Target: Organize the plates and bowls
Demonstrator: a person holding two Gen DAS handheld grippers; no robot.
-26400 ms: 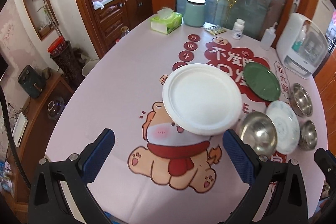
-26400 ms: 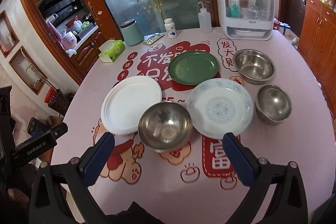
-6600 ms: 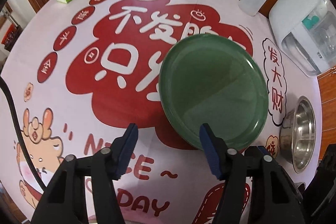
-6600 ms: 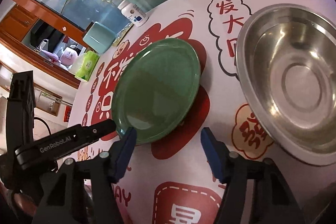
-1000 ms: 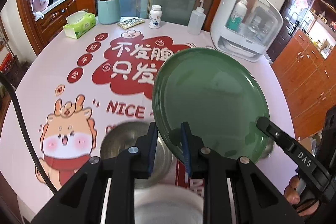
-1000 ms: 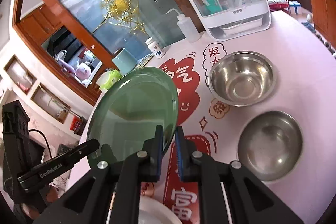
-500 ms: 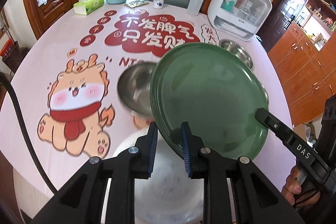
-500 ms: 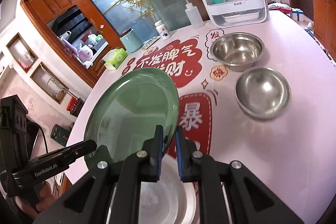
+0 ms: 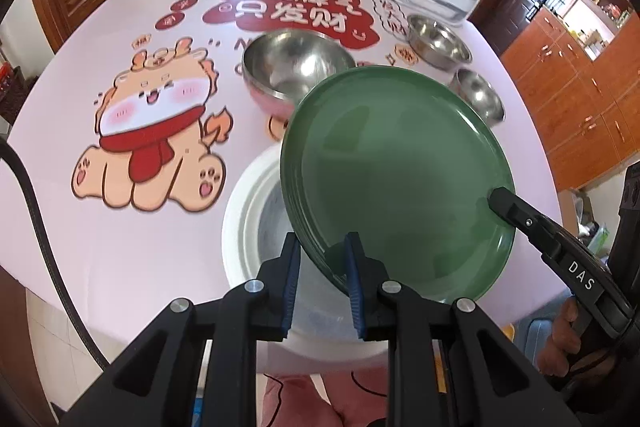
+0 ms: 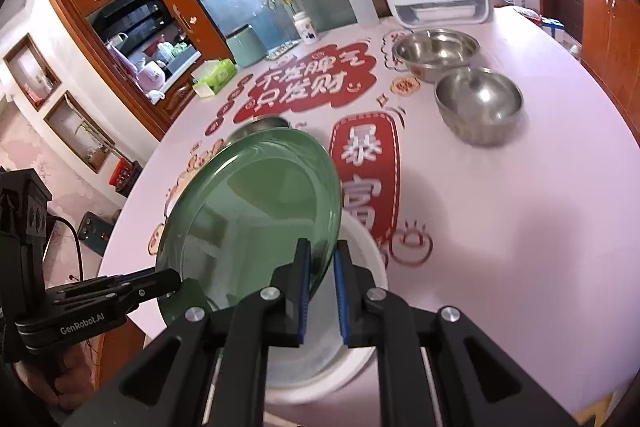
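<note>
Above white plate (image 9: 248, 195), both grippers clamping green plate (image 9: 396, 179).

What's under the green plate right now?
Under the green plate, held by both grippers, left gripper and right gripper, sits a white plate with another plate inside. The green plate hides most of that inner plate.

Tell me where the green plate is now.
The green plate is held above the white plate stack at the near table edge, gripped by left gripper and right gripper.
</note>
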